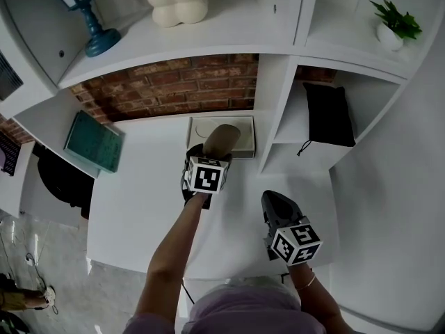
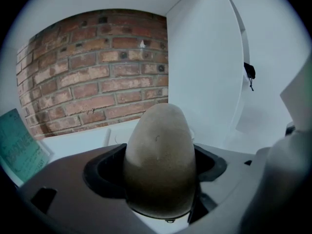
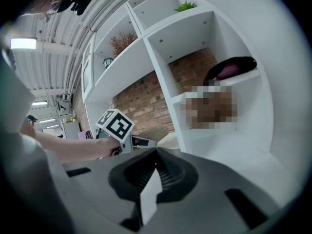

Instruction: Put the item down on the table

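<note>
A taupe, egg-shaped item (image 1: 222,139) (image 2: 161,160) is clamped between the jaws of my left gripper (image 1: 208,160), which is shut on it. Its rounded tip points toward the brick wall. In the head view the item hangs over the near edge of a shallow white tray (image 1: 245,147) at the back of the white table (image 1: 139,207). I cannot tell whether it touches the tray. My right gripper (image 1: 276,204) (image 3: 153,179) hovers over the table's front right, jaws shut, holding nothing.
A teal book (image 1: 94,141) leans at the left under the shelf. A black pouch (image 1: 328,113) lies in the right cubby. A white upright panel (image 1: 272,110) stands just right of the tray. A blue lantern (image 1: 87,12), a white vase (image 1: 177,2) and a small plant (image 1: 395,23) are on the shelf above.
</note>
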